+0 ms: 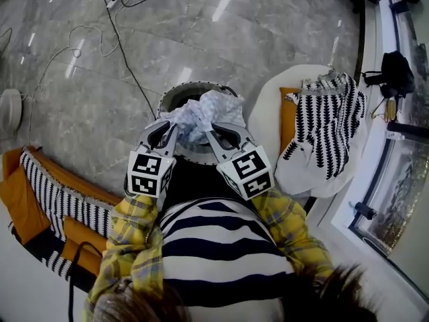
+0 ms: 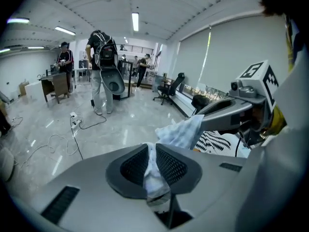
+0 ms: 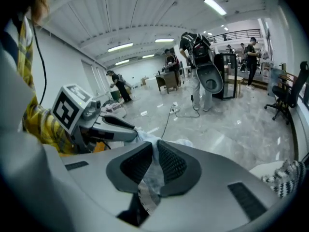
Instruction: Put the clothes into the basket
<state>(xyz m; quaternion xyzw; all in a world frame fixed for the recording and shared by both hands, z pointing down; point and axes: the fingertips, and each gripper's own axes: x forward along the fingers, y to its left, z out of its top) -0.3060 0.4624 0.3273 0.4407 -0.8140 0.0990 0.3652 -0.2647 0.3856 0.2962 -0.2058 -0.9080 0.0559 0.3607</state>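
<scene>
A pale blue patterned garment (image 1: 201,116) hangs bunched over the round basket (image 1: 175,95) on the floor ahead of me. My left gripper (image 1: 171,127) is shut on its left edge, and the cloth (image 2: 153,170) shows pinched between the jaws. My right gripper (image 1: 209,130) is shut on the other side, with the fabric (image 3: 150,173) caught between its jaws. Both grippers stand close together above the basket's near rim. A black-and-white zigzag garment (image 1: 328,123) lies on a white seat at the right.
A striped cloth on orange cushions (image 1: 47,193) lies at the left. Cables (image 1: 114,39) trail over the grey marble floor beyond the basket. A round white object (image 1: 10,109) sits at the far left. A black bag (image 1: 397,72) rests on the ledge at right. People stand far off.
</scene>
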